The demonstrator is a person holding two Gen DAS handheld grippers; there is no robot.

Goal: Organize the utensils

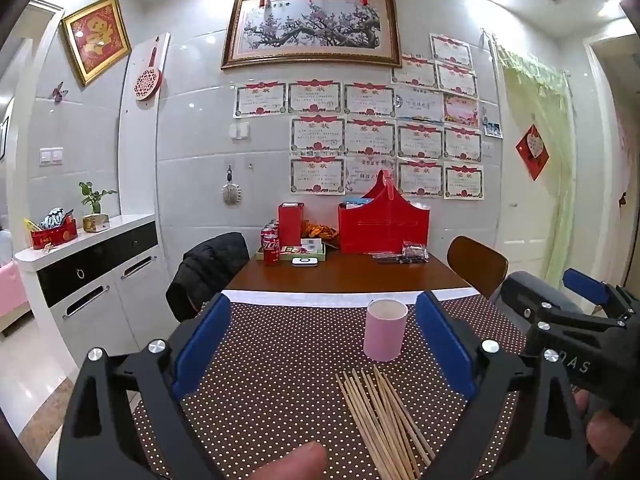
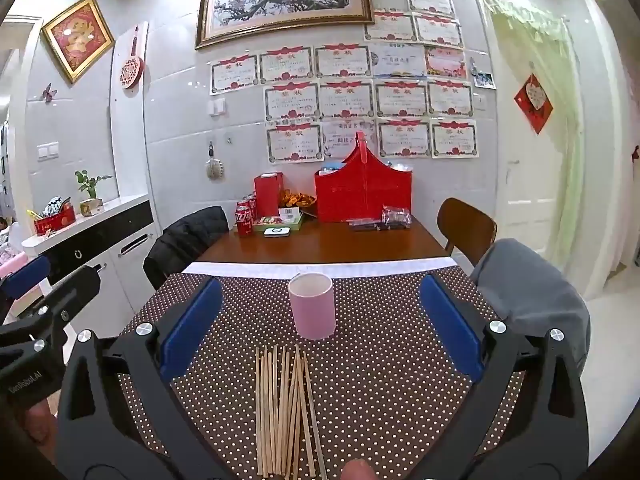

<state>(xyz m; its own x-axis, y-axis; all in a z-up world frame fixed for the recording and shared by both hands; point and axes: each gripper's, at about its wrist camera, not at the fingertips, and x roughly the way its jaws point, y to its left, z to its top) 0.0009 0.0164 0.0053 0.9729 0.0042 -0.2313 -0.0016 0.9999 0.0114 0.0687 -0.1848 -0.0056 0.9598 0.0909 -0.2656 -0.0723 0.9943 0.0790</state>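
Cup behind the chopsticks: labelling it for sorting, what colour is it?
Pink cup, white inside; clearest in the right wrist view.

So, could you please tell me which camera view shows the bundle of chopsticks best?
The right wrist view: the chopsticks lie centred in front of the pink cup, nearly full length. In the left wrist view they run off toward the lower right, partly cut off by the left gripper.

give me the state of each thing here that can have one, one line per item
pink cup: upright, open top, looks empty, on the dotted cloth
chopsticks: lying loose in a pile in front of the cup, none in it
left gripper: open, holding nothing
right gripper: open, holding nothing
cola cans: upright at the far end of the table
red basket: upright by the wall
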